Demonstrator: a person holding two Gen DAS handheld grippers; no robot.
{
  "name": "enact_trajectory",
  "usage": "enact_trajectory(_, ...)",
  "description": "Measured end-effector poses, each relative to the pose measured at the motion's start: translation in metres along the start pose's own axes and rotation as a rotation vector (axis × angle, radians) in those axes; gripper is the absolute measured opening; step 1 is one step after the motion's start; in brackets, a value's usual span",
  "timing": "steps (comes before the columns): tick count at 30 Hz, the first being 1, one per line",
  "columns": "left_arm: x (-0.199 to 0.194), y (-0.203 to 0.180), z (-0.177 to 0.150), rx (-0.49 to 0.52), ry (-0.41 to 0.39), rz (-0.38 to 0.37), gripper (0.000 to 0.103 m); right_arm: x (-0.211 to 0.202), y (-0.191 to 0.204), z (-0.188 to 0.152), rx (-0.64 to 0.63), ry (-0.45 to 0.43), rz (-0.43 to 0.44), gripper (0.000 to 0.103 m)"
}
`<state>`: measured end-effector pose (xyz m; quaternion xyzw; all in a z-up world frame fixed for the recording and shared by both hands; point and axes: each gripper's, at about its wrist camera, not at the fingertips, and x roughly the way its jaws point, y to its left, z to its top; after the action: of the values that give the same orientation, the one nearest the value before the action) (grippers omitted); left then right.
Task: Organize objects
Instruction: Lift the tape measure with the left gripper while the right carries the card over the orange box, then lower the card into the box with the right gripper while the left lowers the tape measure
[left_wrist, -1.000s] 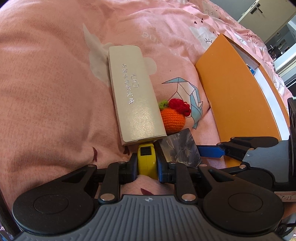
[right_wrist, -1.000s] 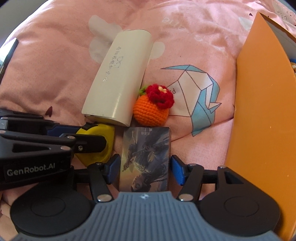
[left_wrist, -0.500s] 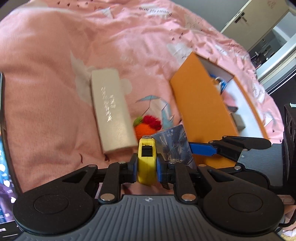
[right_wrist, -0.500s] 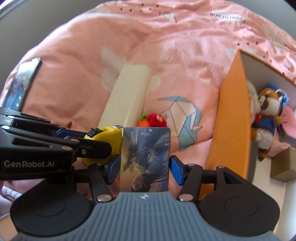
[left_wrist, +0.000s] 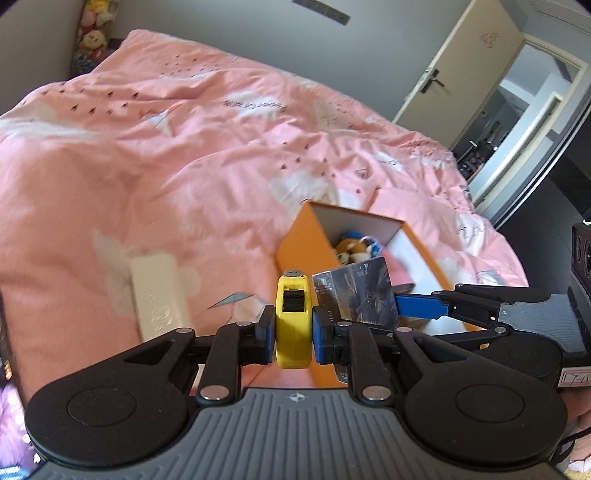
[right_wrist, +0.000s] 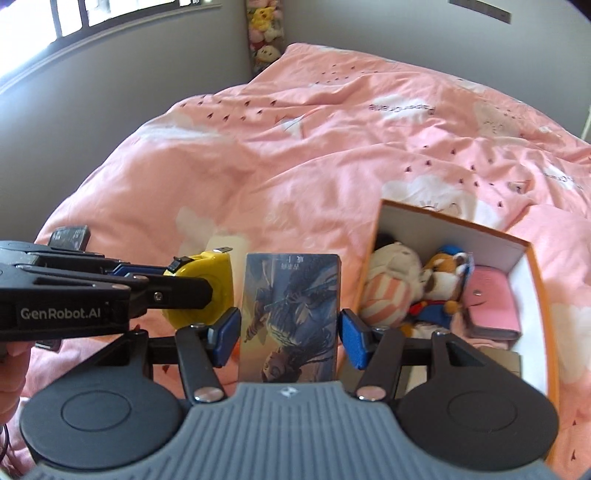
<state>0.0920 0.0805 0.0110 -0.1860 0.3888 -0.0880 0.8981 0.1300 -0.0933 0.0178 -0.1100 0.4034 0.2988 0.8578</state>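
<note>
Here, "GenRobot.AI" is showing in white on the left tool (right_wrist: 207, 280), which is pinching a yellow tape measure (left_wrist: 293, 321) between narrow jaws above the pink bed (right_wrist: 295, 155). The right tool (right_wrist: 288, 332) is gripping a picture card (right_wrist: 290, 317) by its edges, its small print too blurred to read. "PaperCrane" is reading upside down on the duvet. The orange box (right_wrist: 539, 302) is sitting open just beside both, holding a fox plush (right_wrist: 441, 277), a striped plush (right_wrist: 388, 291) and a pink wallet (right_wrist: 491, 302).
</note>
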Motion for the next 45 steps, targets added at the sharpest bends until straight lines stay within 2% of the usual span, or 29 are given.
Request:
enact_trajectory(6, 0.019, -0.037, 0.012, 0.095, 0.004, -0.072, 0.022, -0.01, -0.043, -0.002, 0.076, 0.023, -0.066, 0.06)
enact_trajectory(12, 0.055, -0.054, 0.022, 0.14, 0.089, -0.148, 0.022, 0.009, -0.093, -0.021, 0.17, 0.149, -0.096, 0.06)
enact_trajectory(17, 0.083, -0.065, 0.022, 0.168, 0.144, -0.144, 0.022, 0.041, -0.121, -0.045, 0.248, 0.278, -0.081, 0.06)
enact_trajectory(22, 0.101, -0.075, 0.023, 0.192, 0.171, -0.135, 0.022, 0.069, -0.139, -0.051, 0.288, 0.363, -0.1, 0.06)
enact_trajectory(27, 0.112, -0.082, 0.025, 0.209, 0.185, -0.123, 0.022, 0.092, -0.15, -0.049, 0.317, 0.405, -0.073, 0.06)
enact_trajectory(31, 0.119, -0.085, 0.025, 0.224, 0.195, -0.111, 0.022, 0.1, -0.157, -0.047, 0.338, 0.405, -0.05, 0.06)
enact_trajectory(39, 0.137, -0.091, 0.021, 0.257, 0.229, -0.102, 0.022, 0.106, -0.164, -0.047, 0.291, 0.438, -0.046, 0.061)
enact_trajectory(41, 0.139, -0.092, 0.021, 0.26, 0.236, -0.1, 0.022, 0.103, -0.164, -0.047, 0.276, 0.439, -0.025, 0.066)
enact_trajectory(45, 0.142, -0.093, 0.021, 0.264, 0.242, -0.097, 0.022, 0.097, -0.156, -0.048, 0.17, 0.468, -0.002, 0.066)
